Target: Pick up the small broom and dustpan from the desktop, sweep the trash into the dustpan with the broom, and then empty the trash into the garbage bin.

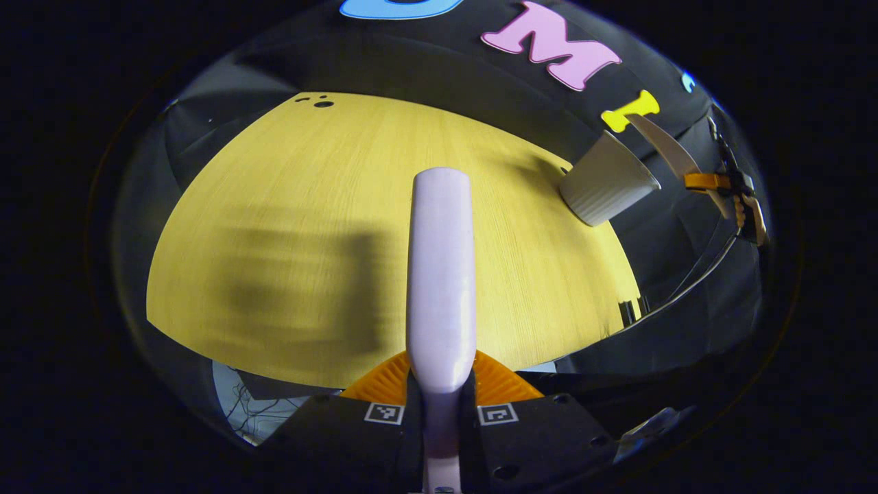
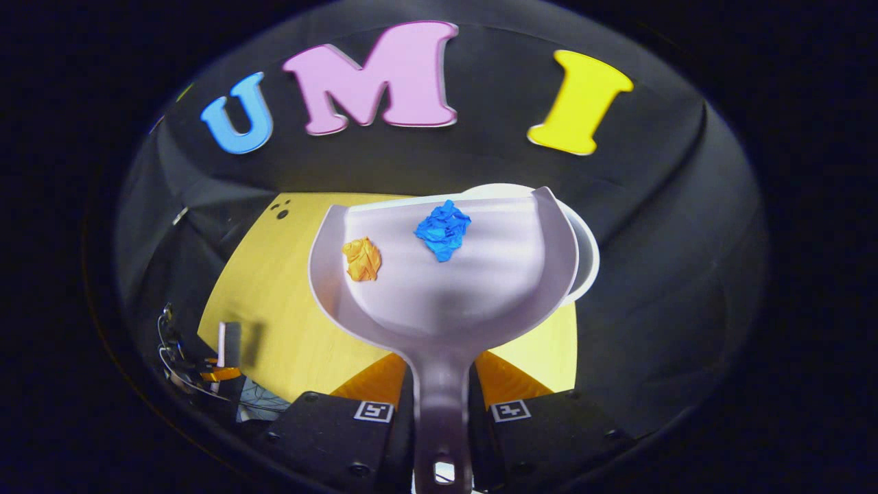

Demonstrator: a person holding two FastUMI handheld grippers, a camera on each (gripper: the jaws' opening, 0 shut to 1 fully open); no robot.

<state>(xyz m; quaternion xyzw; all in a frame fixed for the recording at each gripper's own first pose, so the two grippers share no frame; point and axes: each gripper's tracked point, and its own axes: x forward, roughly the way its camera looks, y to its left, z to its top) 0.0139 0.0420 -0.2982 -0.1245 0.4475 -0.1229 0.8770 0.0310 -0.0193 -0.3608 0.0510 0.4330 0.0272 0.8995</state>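
dustpan (image 2: 446, 274) holds blue wad (image 2: 443, 230), orange wad (image 2: 361, 259) | bin (image 2: 586, 254) beneath

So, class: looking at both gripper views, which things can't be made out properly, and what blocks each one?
- Broom, left gripper view: bristles can't be seen past the handle, held end-on in the left tongs.
- Garbage bin, right gripper view: its inside is hidden behind the dustpan.
- Dustpan handle, right gripper view: its end is cut off at the bottom edge, between the right tongs.
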